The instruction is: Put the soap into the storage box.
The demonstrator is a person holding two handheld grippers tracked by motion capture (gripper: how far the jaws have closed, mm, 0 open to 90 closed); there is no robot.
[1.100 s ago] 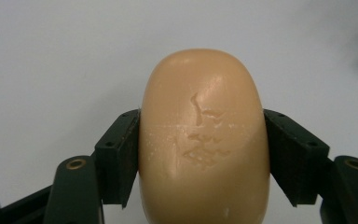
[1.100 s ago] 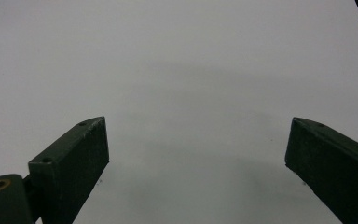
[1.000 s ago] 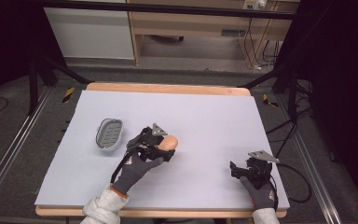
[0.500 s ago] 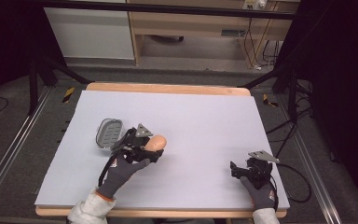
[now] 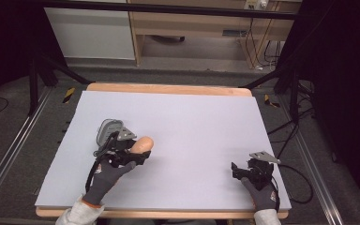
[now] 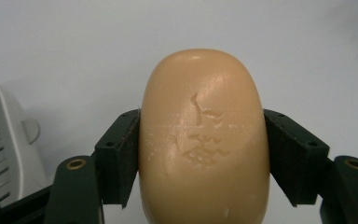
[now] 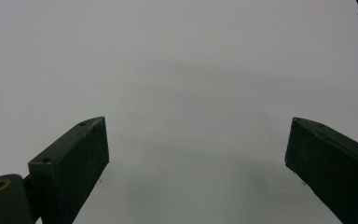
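Observation:
A tan oval bar of soap (image 6: 204,140) is clamped between the jaws of my left gripper (image 6: 200,158), which is shut on it. From the high view the soap (image 5: 141,143) pokes out of the left gripper (image 5: 133,152), just right of a grey slotted soap dish (image 5: 108,130). The dish's edge (image 6: 2,140) lies at the left of the left gripper view. My right gripper (image 5: 236,169) rests near the table's front right, and in the right gripper view it (image 7: 198,154) stands open over bare mat.
A pale grey mat (image 5: 192,126) covers the wooden table (image 5: 168,88). A cable (image 5: 295,187) trails from the right gripper off the right edge. Beyond the table stand a white cabinet (image 5: 91,33) and wooden shelving (image 5: 192,23).
My left gripper has carried the soap leftward, closer to the soap dish. The right gripper has stayed where it was.

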